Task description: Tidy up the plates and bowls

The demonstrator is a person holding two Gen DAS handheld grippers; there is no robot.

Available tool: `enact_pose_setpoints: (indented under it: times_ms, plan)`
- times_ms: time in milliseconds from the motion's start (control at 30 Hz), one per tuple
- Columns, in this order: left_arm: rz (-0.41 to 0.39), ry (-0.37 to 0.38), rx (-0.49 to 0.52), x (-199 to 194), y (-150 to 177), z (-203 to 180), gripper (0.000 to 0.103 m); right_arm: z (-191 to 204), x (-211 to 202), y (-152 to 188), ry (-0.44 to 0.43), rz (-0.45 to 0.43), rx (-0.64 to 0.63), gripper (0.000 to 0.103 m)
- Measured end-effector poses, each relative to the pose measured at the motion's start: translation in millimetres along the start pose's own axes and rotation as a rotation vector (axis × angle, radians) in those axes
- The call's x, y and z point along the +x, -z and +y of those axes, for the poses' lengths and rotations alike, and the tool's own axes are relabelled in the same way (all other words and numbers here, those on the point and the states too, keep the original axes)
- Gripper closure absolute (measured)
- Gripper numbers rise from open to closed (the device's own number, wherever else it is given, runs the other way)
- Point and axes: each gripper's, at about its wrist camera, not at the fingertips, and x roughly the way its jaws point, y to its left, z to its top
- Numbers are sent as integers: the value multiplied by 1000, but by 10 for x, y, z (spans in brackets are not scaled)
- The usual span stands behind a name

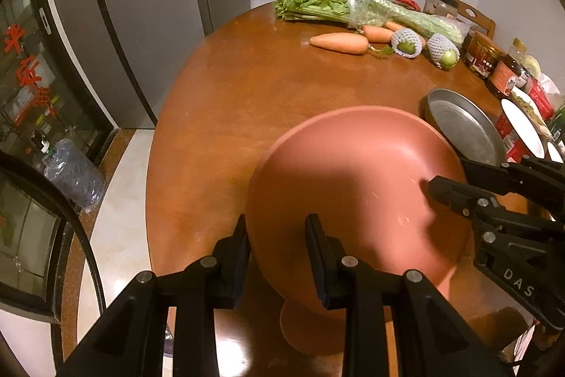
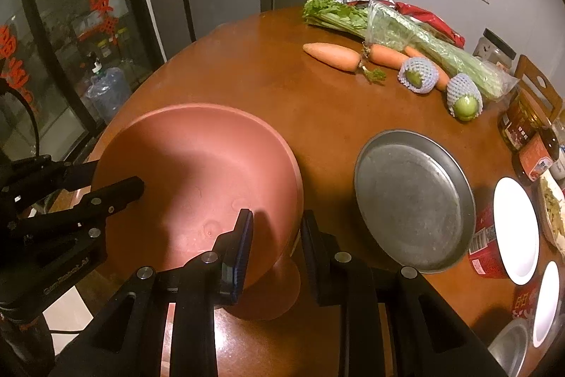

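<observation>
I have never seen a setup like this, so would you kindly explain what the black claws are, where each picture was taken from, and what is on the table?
The black claws are two-finger grippers that a person holds, one in each hand. Each carries a wide-angle camera looking along its fingers, so one picture comes from the left gripper and the other from the right gripper. Both are shut on the rim of the same pink bowl, on opposite sides, tilting it above the round wooden table. Also on the table are a metal plate, white dishes, carrots, celery, two fruits in foam nets and jars.
</observation>
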Motion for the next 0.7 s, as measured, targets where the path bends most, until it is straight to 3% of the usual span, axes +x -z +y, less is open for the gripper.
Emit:
enact_pose_setpoints:
  times_ms: [700]
  plan:
    - [-19, 18, -23, -50, 10, 52, 72, -40, -18, 9, -37, -7, 46, 74]
